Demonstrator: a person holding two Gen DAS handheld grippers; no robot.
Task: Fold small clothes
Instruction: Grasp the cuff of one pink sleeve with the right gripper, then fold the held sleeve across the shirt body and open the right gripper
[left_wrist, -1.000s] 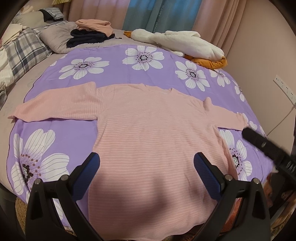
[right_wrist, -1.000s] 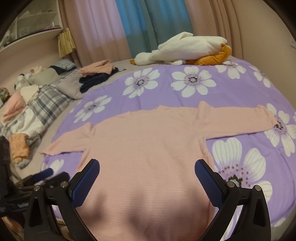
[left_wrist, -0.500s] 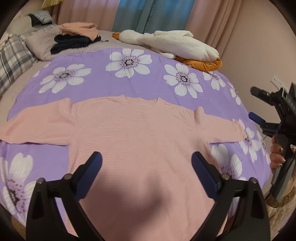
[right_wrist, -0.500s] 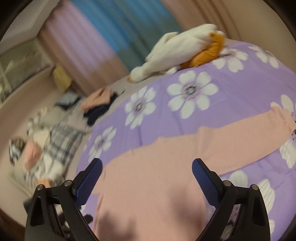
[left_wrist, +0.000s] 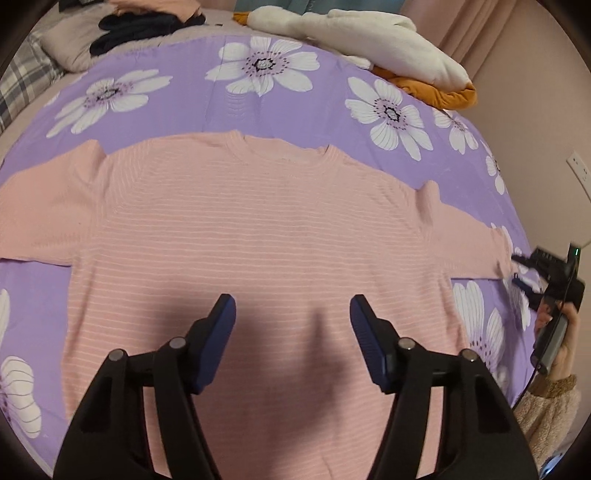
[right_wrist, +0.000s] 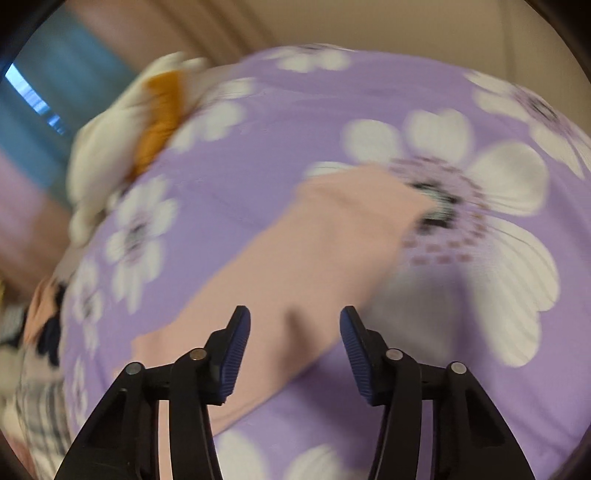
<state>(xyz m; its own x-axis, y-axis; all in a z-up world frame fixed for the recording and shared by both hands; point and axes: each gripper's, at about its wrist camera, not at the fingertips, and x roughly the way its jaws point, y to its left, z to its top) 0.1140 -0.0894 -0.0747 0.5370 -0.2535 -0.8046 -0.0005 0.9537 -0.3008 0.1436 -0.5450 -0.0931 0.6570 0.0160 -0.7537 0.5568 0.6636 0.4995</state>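
Pink sweater (left_wrist: 258, 229) lies flat on purple floral sheet (left_wrist: 295, 110), sleeves out. Left gripper (left_wrist: 291, 332) over the body, jaws closing, nothing betw. them. Right gripper (right_wrist: 293, 345) above right sleeve (right_wrist: 314, 251), closing, empty. Advise: pinch the cuff edge only, not the sheet; view blurred.

Sweater (left_wrist: 258, 229) flat on bedspread (left_wrist: 295, 99)

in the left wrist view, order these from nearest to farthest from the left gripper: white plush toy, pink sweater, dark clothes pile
From the left gripper, jaws closing:
1. Pink sweater, directly beneath, not gripped.
2. Dark clothes pile, far left, and white plush toy, far right: too close to call.
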